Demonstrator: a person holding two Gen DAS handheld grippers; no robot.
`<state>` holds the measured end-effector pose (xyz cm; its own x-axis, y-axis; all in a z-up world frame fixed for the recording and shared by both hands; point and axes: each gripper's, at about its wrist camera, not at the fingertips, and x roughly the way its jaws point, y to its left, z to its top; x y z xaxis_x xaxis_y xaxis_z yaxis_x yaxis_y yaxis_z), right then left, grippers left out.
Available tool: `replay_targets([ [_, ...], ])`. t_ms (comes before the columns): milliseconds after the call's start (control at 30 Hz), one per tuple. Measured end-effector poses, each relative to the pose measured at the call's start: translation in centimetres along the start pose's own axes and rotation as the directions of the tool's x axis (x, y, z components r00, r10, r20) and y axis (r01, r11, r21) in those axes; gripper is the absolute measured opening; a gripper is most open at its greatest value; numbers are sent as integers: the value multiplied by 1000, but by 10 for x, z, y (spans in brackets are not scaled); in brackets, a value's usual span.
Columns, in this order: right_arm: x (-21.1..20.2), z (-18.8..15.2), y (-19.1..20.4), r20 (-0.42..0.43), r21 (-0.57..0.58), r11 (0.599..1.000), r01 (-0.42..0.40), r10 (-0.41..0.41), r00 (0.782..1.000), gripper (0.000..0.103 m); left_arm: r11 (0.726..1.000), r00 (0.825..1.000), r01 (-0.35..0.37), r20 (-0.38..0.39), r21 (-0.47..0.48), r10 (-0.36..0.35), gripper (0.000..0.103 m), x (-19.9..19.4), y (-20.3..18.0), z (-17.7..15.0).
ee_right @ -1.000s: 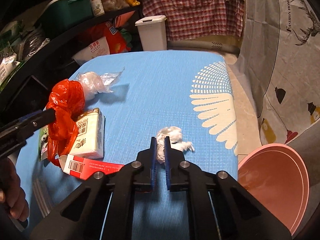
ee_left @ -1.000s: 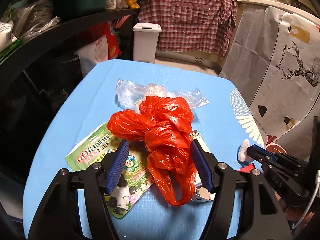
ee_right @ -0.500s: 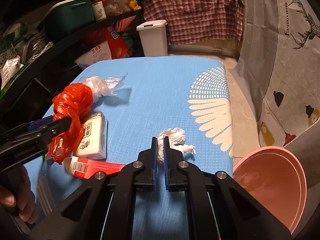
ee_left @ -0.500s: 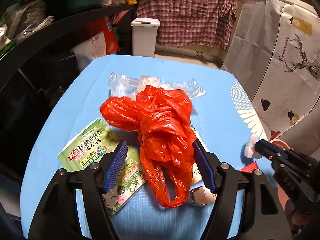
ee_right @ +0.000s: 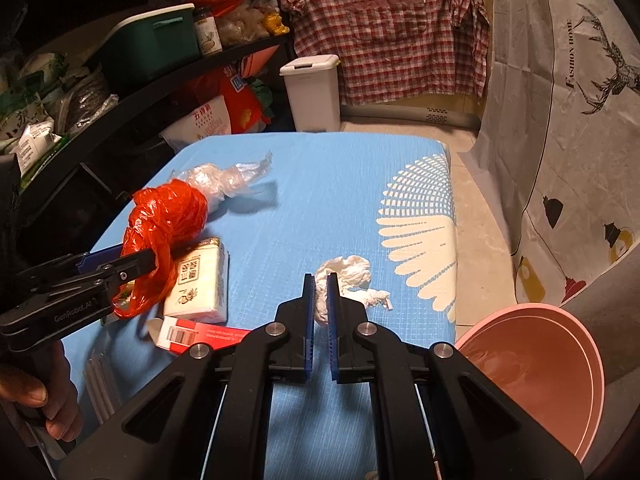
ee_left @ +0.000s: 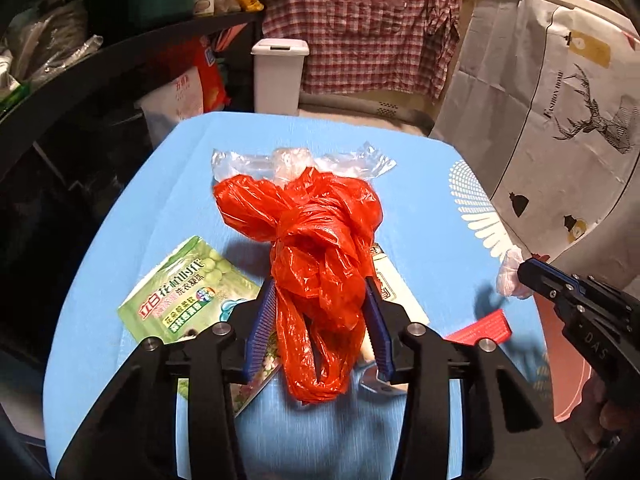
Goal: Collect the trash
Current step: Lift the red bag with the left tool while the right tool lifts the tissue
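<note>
My left gripper (ee_left: 318,324) is closed around a crumpled red plastic bag (ee_left: 316,240), whose lower loops hang between the blue pads; the bag also shows in the right wrist view (ee_right: 164,224), lifted off the blue table. My right gripper (ee_right: 320,304) is shut on a white crumpled tissue (ee_right: 348,276) and holds it above the table; the tissue also shows in the left wrist view (ee_left: 510,276). A pink basin (ee_right: 536,376) sits below the table's right edge.
On the blue tablecloth (ee_right: 328,184) lie a clear plastic bag (ee_right: 224,180), a white carton (ee_right: 200,280), a red box (ee_right: 200,334) and a green pouch (ee_left: 188,288). A white bin (ee_right: 314,94) stands beyond the table. Dark shelves (ee_right: 120,100) run along the left.
My left gripper has narrowed around the red bag and the bag has risen. My right gripper has lifted with the tissue still in it.
</note>
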<state>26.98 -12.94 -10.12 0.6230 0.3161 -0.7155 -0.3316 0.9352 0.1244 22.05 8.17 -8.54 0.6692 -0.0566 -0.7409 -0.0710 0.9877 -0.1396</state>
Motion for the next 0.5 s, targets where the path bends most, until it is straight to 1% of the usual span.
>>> replay_targets([
  [200, -22, 4, 10, 43, -24, 1000, -5, 6, 999, 6, 1000, 999, 0, 51, 22, -2, 40, -26, 0, 1],
  [500, -74, 7, 20, 134, -27, 1000, 8, -4, 991, 6, 999, 993, -3, 118, 51, -3, 40, -67, -6, -1],
])
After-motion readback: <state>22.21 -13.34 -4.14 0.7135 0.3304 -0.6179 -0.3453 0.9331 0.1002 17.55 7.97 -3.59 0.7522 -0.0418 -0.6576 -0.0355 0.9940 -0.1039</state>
